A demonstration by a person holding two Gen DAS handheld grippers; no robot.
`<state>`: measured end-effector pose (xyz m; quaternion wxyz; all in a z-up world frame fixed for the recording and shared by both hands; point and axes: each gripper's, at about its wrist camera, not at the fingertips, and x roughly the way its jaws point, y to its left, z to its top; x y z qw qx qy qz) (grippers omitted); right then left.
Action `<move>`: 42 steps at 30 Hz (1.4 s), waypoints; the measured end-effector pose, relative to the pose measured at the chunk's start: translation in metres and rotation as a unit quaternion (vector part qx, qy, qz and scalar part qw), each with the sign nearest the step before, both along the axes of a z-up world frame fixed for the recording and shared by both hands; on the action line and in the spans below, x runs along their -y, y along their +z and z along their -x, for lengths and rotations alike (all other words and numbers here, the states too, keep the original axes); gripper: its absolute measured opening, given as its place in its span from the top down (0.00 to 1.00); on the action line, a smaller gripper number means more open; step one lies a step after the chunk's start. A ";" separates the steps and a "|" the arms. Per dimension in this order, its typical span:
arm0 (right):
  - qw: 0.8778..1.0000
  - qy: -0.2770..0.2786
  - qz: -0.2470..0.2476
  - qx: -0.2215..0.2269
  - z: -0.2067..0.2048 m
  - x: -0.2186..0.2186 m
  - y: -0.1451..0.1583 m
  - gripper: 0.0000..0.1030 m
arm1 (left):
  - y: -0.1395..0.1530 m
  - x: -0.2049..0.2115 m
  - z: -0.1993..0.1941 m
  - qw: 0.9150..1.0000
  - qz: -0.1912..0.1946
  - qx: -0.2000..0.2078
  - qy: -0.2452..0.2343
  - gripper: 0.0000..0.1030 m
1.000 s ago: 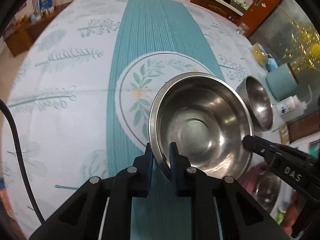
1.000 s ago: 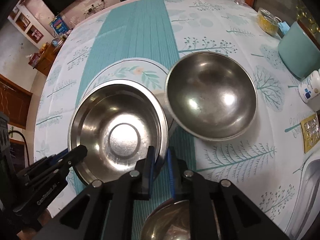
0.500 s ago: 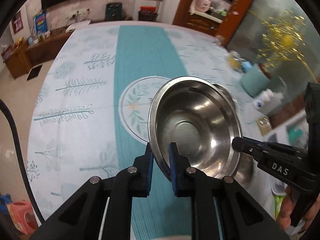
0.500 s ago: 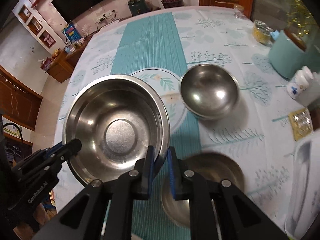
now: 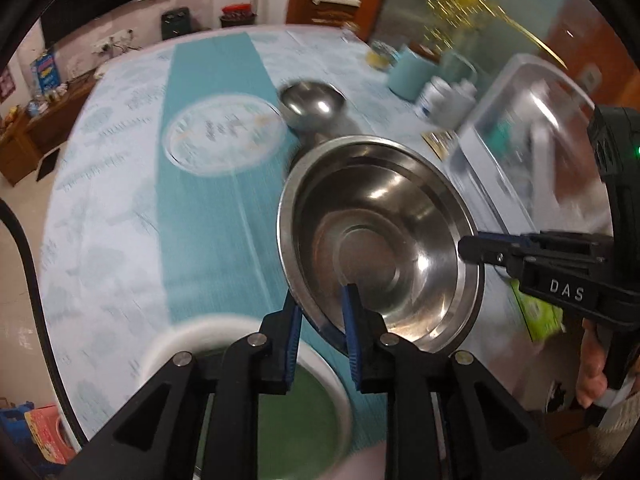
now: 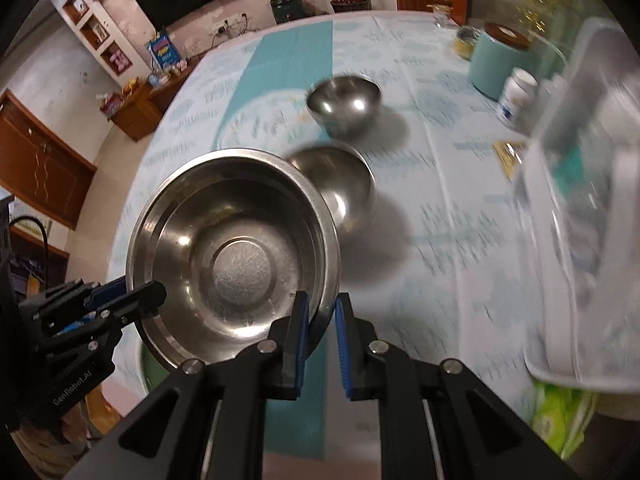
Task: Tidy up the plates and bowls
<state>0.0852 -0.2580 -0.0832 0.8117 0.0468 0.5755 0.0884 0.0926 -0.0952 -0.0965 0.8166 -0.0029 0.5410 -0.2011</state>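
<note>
A wide steel bowl (image 5: 380,240) is held in the air between both grippers. My left gripper (image 5: 320,316) is shut on its near rim. My right gripper (image 6: 322,316) is shut on the opposite rim, and it also shows in the left wrist view (image 5: 472,248). The bowl also shows in the right wrist view (image 6: 232,256), and so does my left gripper (image 6: 156,294). Two smaller steel bowls stand on the table: one just behind the held bowl (image 6: 340,184), one farther back (image 6: 344,100), which also shows in the left wrist view (image 5: 314,104).
A white-rimmed green plate (image 5: 280,392) lies below my left gripper. A clear plastic dish rack (image 6: 580,208) stands at the right. A teal canister (image 6: 500,64), a white bottle (image 6: 518,98) and a jar (image 6: 466,42) stand at the back right on the table.
Both grippers have lifted the wide bowl higher and carried it right toward the rack. The table has dropped away, and a second small bowl and the green plate have come into view.
</note>
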 end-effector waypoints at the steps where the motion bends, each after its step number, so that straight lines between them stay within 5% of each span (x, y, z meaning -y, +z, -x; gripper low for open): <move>1: 1.000 0.000 0.003 -0.003 0.008 0.004 -0.003 0.87 | -0.007 0.006 0.011 1.000 0.000 -0.006 -0.009 0.81; 16: 0.998 -0.012 0.007 -0.063 0.084 0.054 -0.083 0.87 | -0.090 0.049 0.079 0.997 -0.020 -0.063 -0.041 0.80; 34: 0.997 0.002 0.033 -0.071 0.095 0.062 -0.094 0.87 | -0.103 0.073 0.088 0.995 -0.052 -0.064 -0.063 0.71; 42: 0.997 0.010 0.032 -0.071 0.095 0.062 -0.090 0.86 | -0.090 0.070 0.097 0.995 -0.070 -0.031 -0.062 0.47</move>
